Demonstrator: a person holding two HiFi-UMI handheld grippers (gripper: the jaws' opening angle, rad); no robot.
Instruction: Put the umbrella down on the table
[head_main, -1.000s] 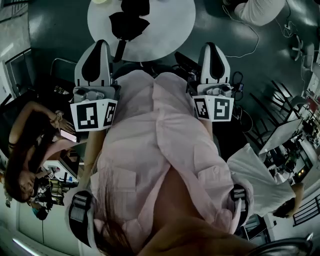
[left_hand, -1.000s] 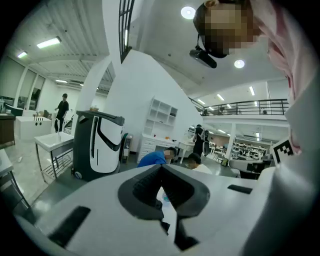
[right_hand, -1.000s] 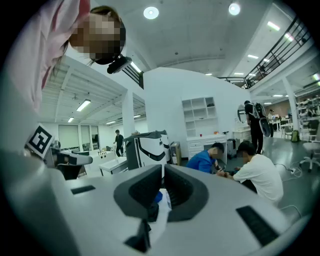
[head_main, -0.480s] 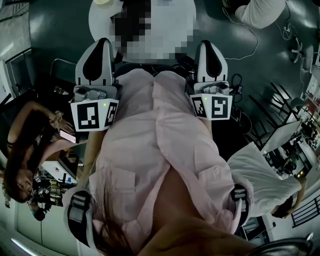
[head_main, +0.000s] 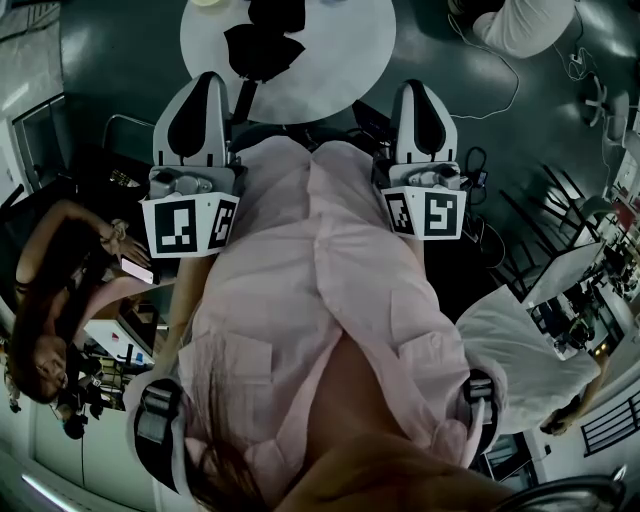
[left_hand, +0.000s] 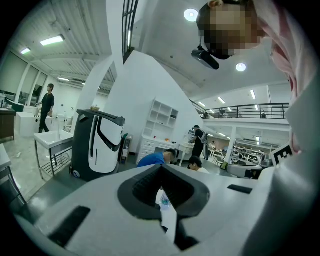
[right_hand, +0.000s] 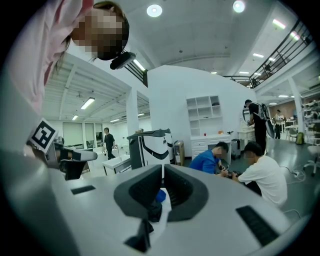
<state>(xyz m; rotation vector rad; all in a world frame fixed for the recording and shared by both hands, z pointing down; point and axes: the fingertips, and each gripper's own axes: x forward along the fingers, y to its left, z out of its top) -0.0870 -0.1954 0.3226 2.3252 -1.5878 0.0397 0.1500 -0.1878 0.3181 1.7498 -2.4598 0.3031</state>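
Observation:
A black folded umbrella (head_main: 262, 40) lies on the round white table (head_main: 340, 60) at the top of the head view. My left gripper (head_main: 203, 82) and my right gripper (head_main: 417, 88) are held side by side at the table's near edge, either side of the person's pink shirt, both short of the umbrella. The left gripper (left_hand: 161, 167) is shut, pads together, nothing between them. The right gripper (right_hand: 163, 167) is shut too and holds nothing. Below its pads a sliver of white table, a blue bit (right_hand: 159, 196) and a black bit show.
A person (head_main: 60, 290) sits at the left, another in white (head_main: 530, 360) bends at the lower right, and a third (head_main: 520, 20) is at the top right by a floor cable (head_main: 500, 85). A black-and-white machine (left_hand: 97, 145) and two crouching people (right_hand: 255, 170) stand ahead.

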